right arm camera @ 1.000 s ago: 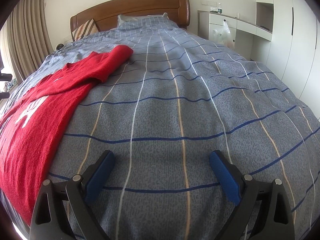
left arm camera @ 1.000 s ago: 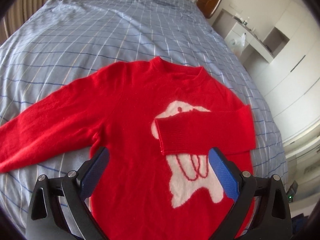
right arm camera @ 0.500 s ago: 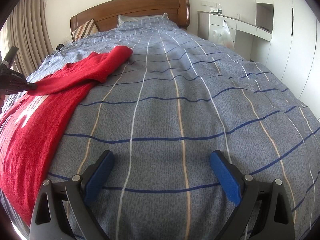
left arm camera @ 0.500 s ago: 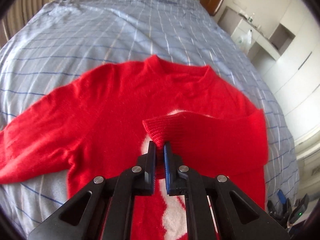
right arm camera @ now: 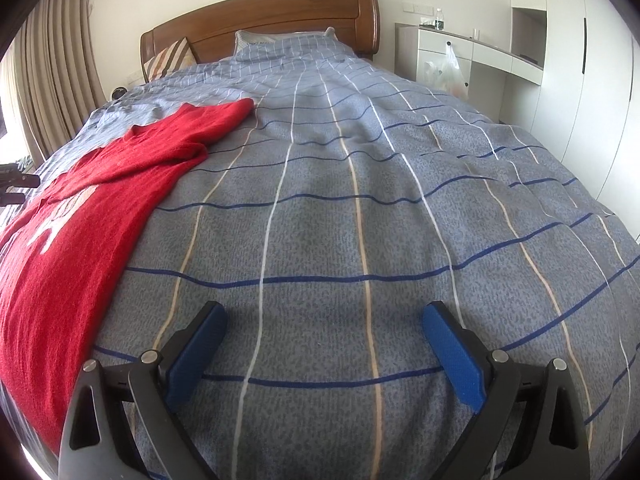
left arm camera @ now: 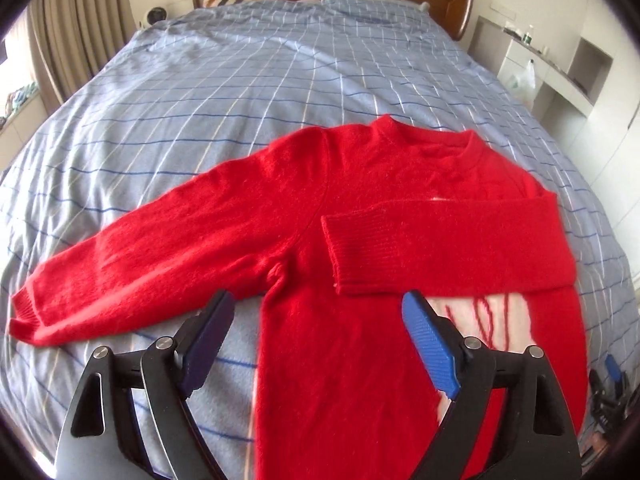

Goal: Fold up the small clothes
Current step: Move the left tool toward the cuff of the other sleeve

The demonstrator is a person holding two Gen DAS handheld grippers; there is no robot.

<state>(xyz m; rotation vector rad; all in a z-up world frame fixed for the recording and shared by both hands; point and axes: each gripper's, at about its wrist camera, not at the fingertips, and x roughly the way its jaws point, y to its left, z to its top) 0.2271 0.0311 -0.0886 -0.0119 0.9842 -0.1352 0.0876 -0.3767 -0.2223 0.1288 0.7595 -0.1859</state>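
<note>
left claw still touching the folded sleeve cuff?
Apart. The left wrist view shows the left claw, which has just been opening, with its jaws wide and nothing between them; the folded sleeve cuff lies flat on the red sweater beyond the fingertips.

A home bedroom: checked bedspread, wooden headboard, pillows, curtains, white wardrobe.

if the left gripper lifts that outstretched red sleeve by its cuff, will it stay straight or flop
Most likely it flops: the red sweater is soft fuzzy knit lying limp on the bed, and its other sleeve already lies folded flat across the chest. The outstretched sleeve should drape from the cuff, and probably grips the pads rather than slipping.
</note>
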